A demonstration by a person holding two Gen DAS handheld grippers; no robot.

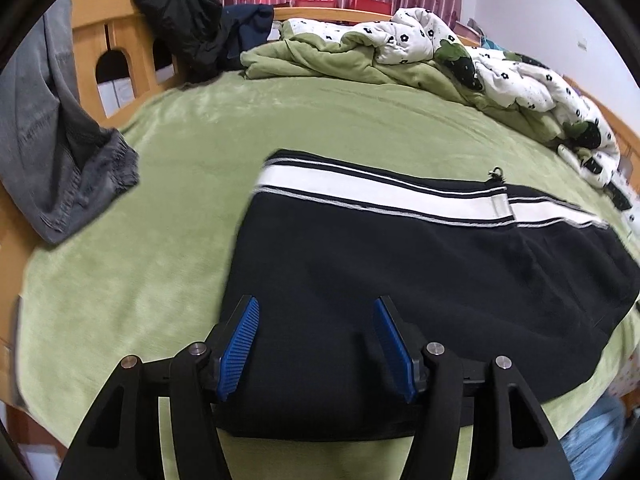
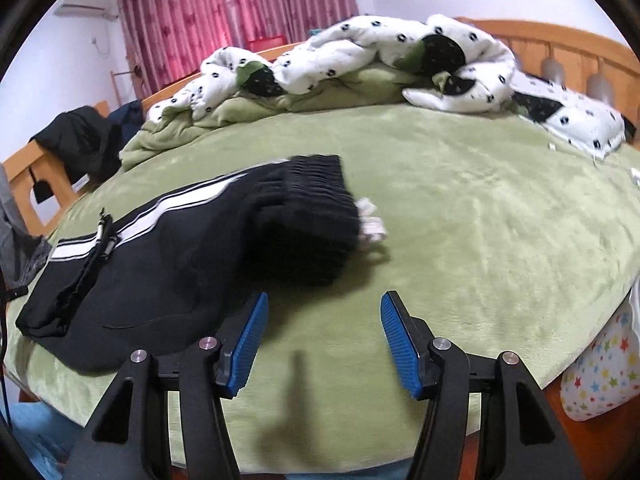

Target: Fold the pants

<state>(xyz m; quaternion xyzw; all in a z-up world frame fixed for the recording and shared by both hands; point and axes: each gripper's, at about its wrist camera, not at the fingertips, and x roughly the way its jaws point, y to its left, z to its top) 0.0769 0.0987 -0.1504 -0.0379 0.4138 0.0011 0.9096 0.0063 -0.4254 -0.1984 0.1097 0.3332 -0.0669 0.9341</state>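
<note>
Left wrist view first: the left gripper point(image 1: 316, 312) sits at the bottom center with its blue pads spread wide and nothing pinched between them, hanging right over the black pants point(image 1: 400, 280). Those pants fill the middle and right of the frame, lying flat on the green bed cover point(image 1: 180, 184), white side stripe running along their upper edge. A grey garment point(image 1: 52, 140) droops over the wooden bed frame point(image 1: 92, 48) at the left edge, dark clothes point(image 1: 188, 28) are piled in the upper left, and a bunched white flowered quilt point(image 1: 460, 48) runs across the upper right.

Right wrist view: the right gripper point(image 2: 324, 312) is also released, jaws wide apart over bare green cover. The pants sit center-left, elastic waistband point(image 2: 320, 208) just above and left of the fingertips, not touching. Pink curtains point(image 2: 224, 12) hang at the top.
</note>
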